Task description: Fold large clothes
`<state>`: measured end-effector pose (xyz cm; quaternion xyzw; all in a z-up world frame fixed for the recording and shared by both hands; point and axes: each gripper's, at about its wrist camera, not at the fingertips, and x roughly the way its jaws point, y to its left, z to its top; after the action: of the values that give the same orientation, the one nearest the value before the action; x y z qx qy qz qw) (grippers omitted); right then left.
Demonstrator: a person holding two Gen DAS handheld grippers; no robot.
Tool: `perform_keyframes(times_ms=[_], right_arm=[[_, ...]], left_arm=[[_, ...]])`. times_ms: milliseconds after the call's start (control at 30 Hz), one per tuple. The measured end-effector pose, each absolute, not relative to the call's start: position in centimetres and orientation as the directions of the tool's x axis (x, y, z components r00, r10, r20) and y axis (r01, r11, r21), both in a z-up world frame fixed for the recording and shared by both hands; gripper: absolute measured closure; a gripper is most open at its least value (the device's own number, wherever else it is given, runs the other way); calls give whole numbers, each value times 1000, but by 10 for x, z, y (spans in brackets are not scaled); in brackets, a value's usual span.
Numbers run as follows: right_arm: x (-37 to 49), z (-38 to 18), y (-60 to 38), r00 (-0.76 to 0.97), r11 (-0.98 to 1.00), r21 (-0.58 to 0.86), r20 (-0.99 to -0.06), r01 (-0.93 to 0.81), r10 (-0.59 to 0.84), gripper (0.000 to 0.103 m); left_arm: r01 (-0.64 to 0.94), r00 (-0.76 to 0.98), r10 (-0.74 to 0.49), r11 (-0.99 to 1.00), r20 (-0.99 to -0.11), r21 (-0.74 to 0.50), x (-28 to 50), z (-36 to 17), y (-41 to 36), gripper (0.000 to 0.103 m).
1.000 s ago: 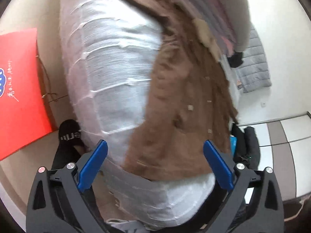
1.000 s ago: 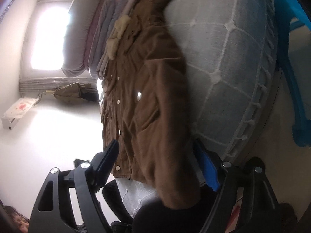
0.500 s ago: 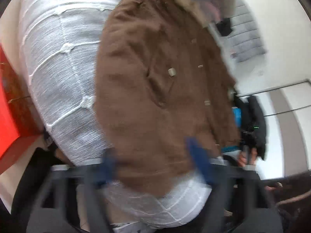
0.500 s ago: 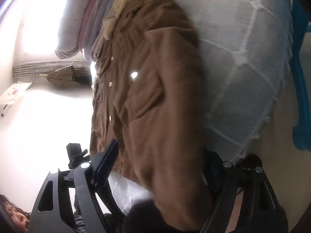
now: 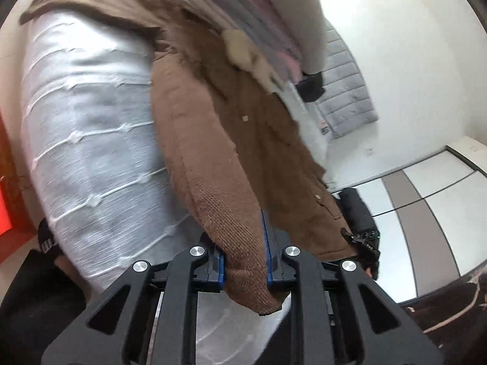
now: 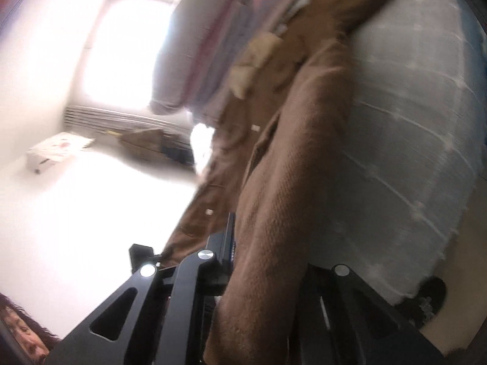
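One brown jacket (image 5: 243, 140) lies spread on a white quilted mattress (image 5: 91, 140), its collar lined with pale fleece (image 5: 243, 51) and tucked against a stack of folded bedding (image 5: 268, 15). You hold one knitted sleeve cuff in each tool.

Your left gripper (image 5: 243, 261) has just been closing, and its blue pads (image 5: 266, 243) now pinch a cuff (image 5: 240, 243), whose end hangs past them toward the camera. Only this view shows a grey padded garment (image 5: 347, 97) hanging on the white wall, a black bundle (image 5: 356, 213) on the tiled floor, and a red sheet (image 5: 4, 182) at the left edge.

Your right gripper (image 6: 261, 258) has also just been closing; its jaws are squeezed onto the other sleeve (image 6: 274, 228), which covers the right finger entirely. This view is motion-blurred. Only here do you see one bright window (image 6: 127, 51), a white box (image 6: 57, 149) on the floor beside it, an olive bag (image 6: 146, 143), and part of a person at the lower left corner.

Two jacket buttons (image 5: 244, 118) show clearly in the left view.
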<state>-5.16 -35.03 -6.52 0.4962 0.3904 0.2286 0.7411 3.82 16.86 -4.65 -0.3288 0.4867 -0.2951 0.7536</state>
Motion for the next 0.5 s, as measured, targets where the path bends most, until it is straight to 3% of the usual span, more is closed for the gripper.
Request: perform_keyframes(times_ms=[200,300,500], right_arm=[[-64,-58,-353,634,280,960,-215,-2,743,92],[-73,-41,-350,628,266,963,-175,-51,758,92],[-107,-7,-350,646,257,961,-132,-103,752,92]], left_arm=[[186,385,-773,600,-504,-778,28,-26,168,87],[253,420,-788,579,-451,-775,12,9,172,87],[272,401,-796,577,-454,-770,-16,35,177,87]])
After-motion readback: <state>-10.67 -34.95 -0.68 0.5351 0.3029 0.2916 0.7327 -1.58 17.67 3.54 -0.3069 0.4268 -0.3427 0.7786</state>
